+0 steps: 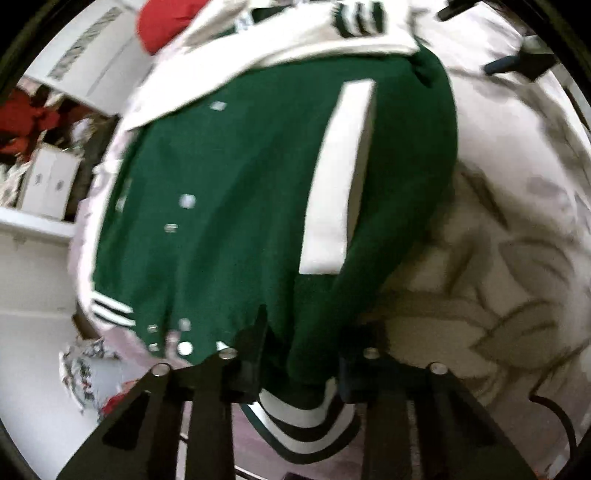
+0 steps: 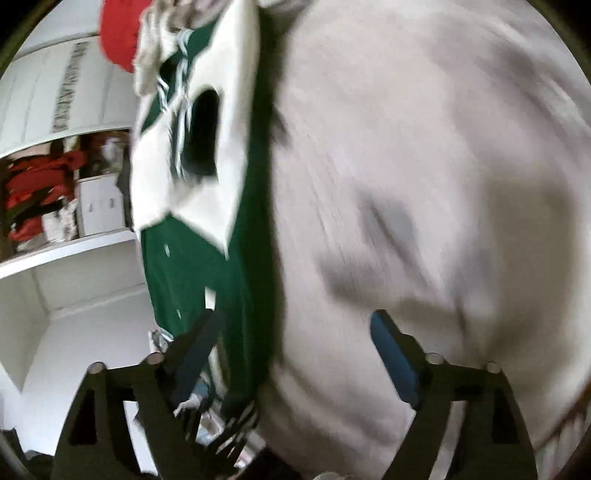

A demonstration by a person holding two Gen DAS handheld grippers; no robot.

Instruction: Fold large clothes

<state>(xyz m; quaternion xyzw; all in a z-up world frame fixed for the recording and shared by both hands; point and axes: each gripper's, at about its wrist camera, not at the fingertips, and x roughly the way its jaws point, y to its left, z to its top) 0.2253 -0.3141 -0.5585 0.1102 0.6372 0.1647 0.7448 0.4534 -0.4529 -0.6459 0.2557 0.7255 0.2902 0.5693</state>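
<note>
A green varsity jacket [image 1: 240, 206] with white sleeves, snap buttons and a white pocket stripe lies spread on the bed, and its striped hem [image 1: 303, 424] is nearest the camera. My left gripper [image 1: 304, 350] is shut on the jacket's lower edge, with green cloth bunched between its fingers. In the right wrist view the jacket [image 2: 207, 266] runs along the left of the bed, a white sleeve [image 2: 221, 122] folded over it. My right gripper [image 2: 295, 347] stands wide open beside the jacket's edge, over the bedspread, with no cloth pinched.
The pale bedspread [image 1: 498, 258] with a leaf print covers the right side. White shelves [image 2: 66, 251] on the left hold red clothes [image 2: 33, 188] and a white box [image 2: 99, 206]. A red cushion [image 1: 166, 22] lies past the jacket's collar.
</note>
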